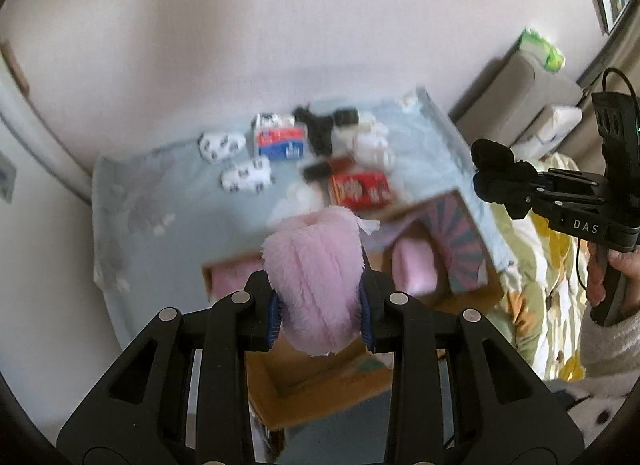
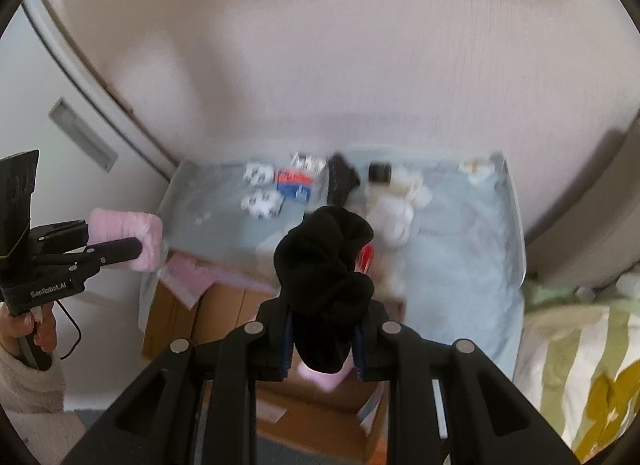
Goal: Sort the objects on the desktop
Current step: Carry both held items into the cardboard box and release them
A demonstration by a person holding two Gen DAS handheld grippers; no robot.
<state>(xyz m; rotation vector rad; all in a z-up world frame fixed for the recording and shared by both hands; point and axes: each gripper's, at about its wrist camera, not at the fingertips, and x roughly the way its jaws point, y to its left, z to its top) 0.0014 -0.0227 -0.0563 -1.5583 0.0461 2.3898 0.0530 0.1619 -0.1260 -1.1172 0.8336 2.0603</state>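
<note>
A: Looking along the left gripper [image 1: 320, 319], what did it carry?

B: It carried a pink fluffy sock [image 1: 316, 277], shaggy and thick, its open cuff pointing away from the camera. The fingers were clamped on its lower part, one blue pad on each side, and it stood up well beyond the fingertips.

A: And the right gripper [image 2: 322, 349]?

B: It held a black sock [image 2: 326, 285], bunched and folded, squeezed between its pads in the same way and rising past them. Both were held in the air above the near edge of the table [image 1: 160, 193], which wore a pale blue cloth.

A: What containers were there?

B: A cardboard box [image 2: 224, 305] sat below the grippers at the table's near edge. Pink fluffy pieces [image 1: 414, 265] lay inside it, though blur hid their exact shape.

A: And on the table?

B: A red packet [image 1: 360, 189], a blue and red packet [image 1: 280, 141] and two white spotted socks [image 1: 246, 177] lay well beyond the held socks, near the wall.
</note>
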